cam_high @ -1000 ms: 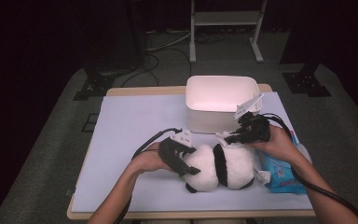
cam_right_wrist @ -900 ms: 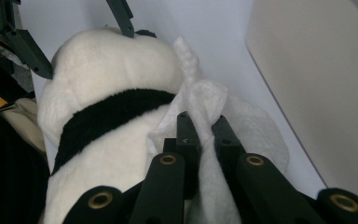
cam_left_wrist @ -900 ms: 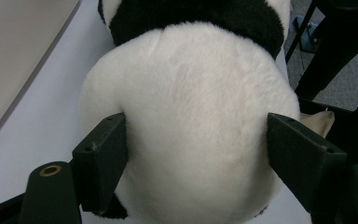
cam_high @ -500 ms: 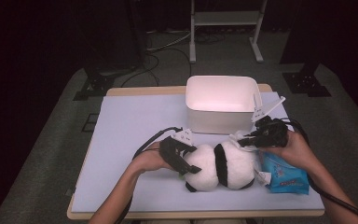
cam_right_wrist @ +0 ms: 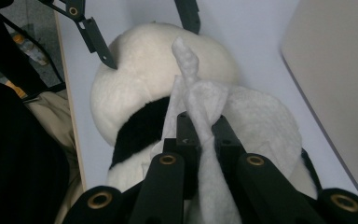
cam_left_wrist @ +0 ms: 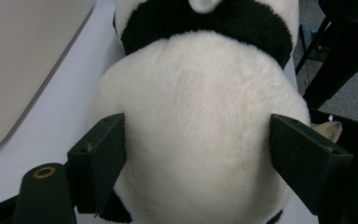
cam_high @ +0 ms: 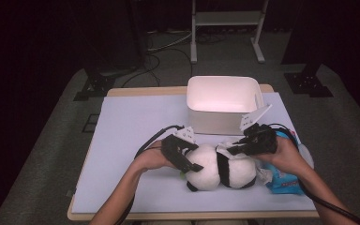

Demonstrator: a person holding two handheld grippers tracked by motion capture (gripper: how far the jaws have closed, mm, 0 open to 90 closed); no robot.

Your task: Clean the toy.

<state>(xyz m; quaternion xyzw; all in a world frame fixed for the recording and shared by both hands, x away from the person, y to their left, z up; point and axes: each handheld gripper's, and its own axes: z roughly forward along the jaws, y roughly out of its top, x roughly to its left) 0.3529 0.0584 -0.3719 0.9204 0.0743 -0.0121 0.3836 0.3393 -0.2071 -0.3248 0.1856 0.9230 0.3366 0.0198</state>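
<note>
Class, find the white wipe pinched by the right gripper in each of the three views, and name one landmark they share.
High view: the white wipe is a small pale tuft right of centre, on top of the panda.
Left gripper view: a white tip at the top edge, likely the wipe.
Right gripper view: a twisted strip at centre, rising between the jaws.
Shared landmark: the plush panda and its black band.

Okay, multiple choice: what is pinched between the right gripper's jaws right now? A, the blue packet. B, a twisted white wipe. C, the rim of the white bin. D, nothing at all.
B: in the right gripper view, the right gripper has its jaws closed on a twisted white wipe, held over the panda plush toy.
</note>
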